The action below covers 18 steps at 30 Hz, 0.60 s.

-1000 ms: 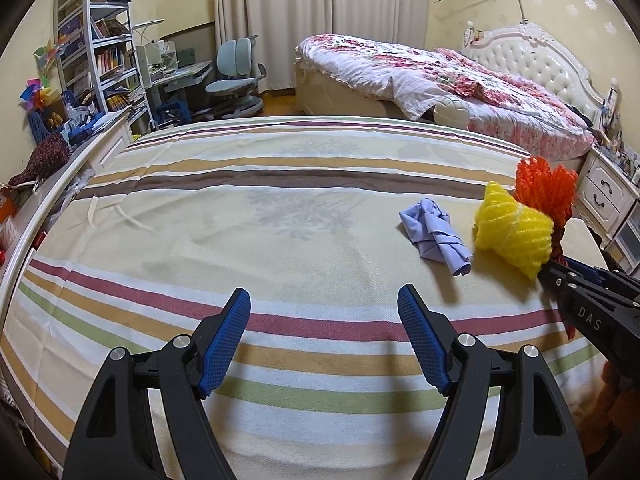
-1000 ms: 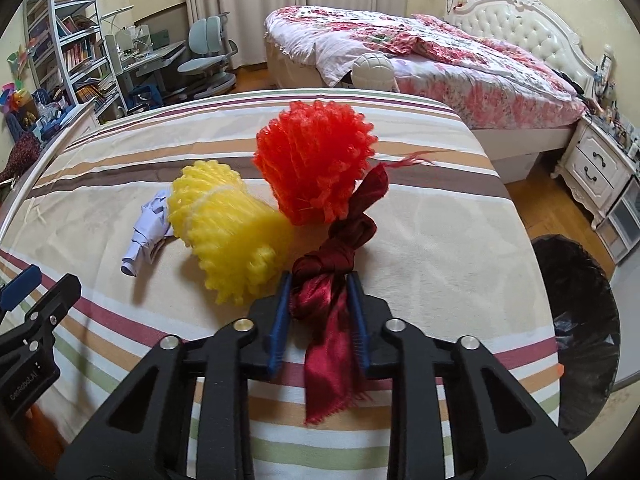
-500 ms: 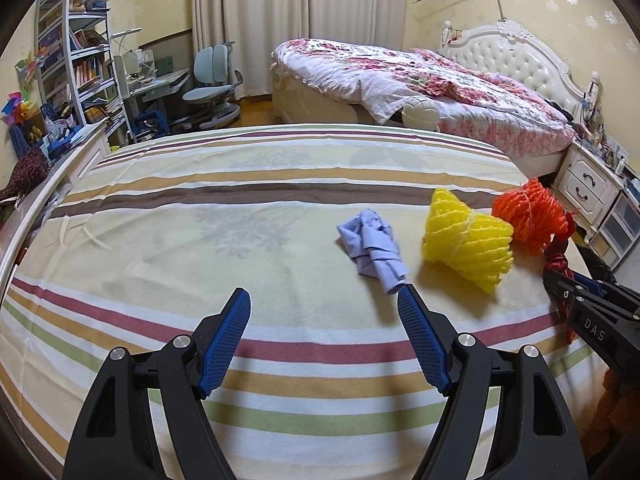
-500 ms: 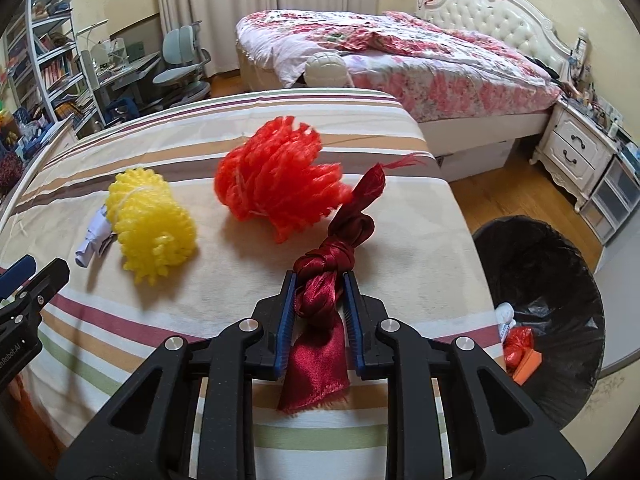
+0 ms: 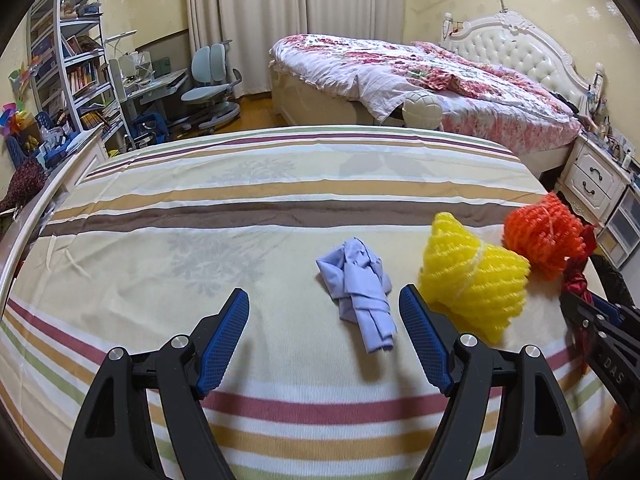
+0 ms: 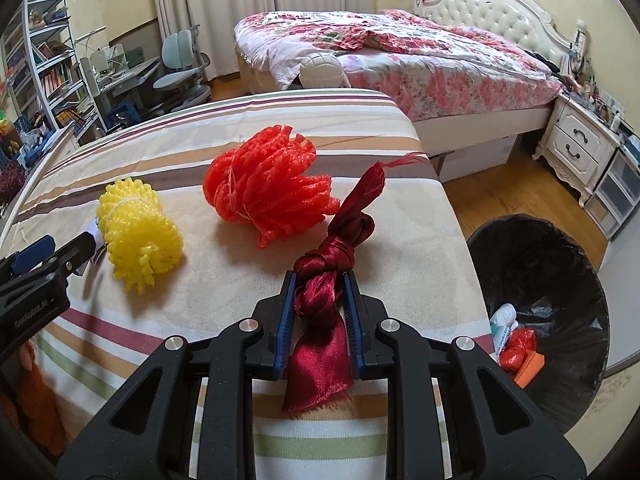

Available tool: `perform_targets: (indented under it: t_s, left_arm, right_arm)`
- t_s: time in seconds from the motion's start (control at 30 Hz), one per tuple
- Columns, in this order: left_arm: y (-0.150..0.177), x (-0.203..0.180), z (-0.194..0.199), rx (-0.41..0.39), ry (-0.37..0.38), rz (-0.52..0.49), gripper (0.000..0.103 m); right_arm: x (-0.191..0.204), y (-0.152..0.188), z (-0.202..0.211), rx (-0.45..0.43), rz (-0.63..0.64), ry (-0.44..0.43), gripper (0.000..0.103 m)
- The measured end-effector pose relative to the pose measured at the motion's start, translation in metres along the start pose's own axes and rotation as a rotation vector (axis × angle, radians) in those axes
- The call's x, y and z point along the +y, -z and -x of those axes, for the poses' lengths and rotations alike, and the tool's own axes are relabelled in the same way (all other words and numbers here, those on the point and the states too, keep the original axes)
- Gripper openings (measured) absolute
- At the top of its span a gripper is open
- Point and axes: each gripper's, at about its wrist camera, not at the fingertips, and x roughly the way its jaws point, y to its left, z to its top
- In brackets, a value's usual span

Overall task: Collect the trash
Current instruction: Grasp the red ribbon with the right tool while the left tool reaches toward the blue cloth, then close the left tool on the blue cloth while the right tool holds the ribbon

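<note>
Dark red ribbon, knotted, is sitting clenched between the blue pads of the right gripper — frayed tail is hanging below the fingers, the knot and upper end are sticking out ahead over the striped bedsheet. The same ribbon is peeking in at the right edge of the left wrist view. Red foam net is lying on the sheet just beside the ribbon's far end, yellow foam net is lying further left, near it but apart. Crumpled pale-blue cloth is lying on the sheet beside the yellow net, in line with the gap of the left gripper — its fingers are standing wide apart, gripping nothing, hovering over the sheet short of the cloth. Black trash bin is standing on the wood floor to the right of the bed edge, already holding a few scraps. Behind: a second bed with floral bedding, a white nightstand, a desk chair, a bookshelf.
</note>
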Motion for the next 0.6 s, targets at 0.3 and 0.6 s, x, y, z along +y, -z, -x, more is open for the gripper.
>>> perform_targets:
  t_s: [0.3,0.6]
  left_arm:
    - [-0.002,0.004,-0.018,0.088,0.054,-0.002,0.055]
    - [0.006,0.006,-0.006,0.064,0.096,-0.020,0.026]
  right_arm:
    - [-0.001,-0.003,-0.003,0.001,0.006,0.004,0.023]
    - [0.000,-0.004,-0.002,0.001,0.006,0.003,0.023]
